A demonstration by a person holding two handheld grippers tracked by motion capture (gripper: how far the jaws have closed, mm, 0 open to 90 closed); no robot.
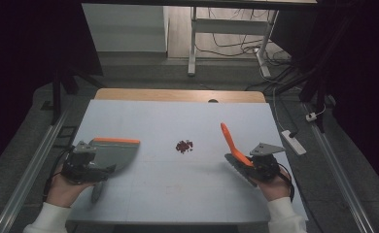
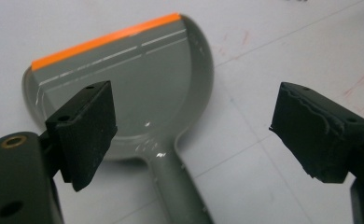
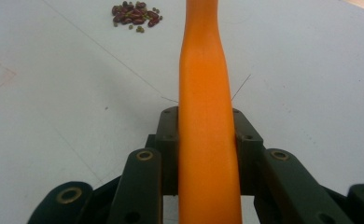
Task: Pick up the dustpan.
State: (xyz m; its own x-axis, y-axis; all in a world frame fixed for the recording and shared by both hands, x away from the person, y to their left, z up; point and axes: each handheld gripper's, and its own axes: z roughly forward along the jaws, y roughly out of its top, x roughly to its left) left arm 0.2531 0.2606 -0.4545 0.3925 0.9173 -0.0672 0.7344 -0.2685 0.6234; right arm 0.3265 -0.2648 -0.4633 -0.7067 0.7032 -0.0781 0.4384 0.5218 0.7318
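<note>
Left gripper view: unlabelled grey dustpan [image 2: 138,93]

- One white table [image 1: 178,194], carrying everything counted here.
- One grey dustpan [image 1: 114,154] with a single orange strip along its front edge, lying flat on the table's left side.
- One brush with an orange handle [image 1: 231,141] and a grey head, on the table's right side.
- One small pile of dark red beans [image 1: 184,146] near the table's middle; the single beans are too small to count, and a few smaller greenish ones sit among them in the right gripper view.
- Two grippers: one left gripper [image 1: 88,170], one right gripper [image 1: 255,167].
- Two hands, each in a white sleeve.
</note>
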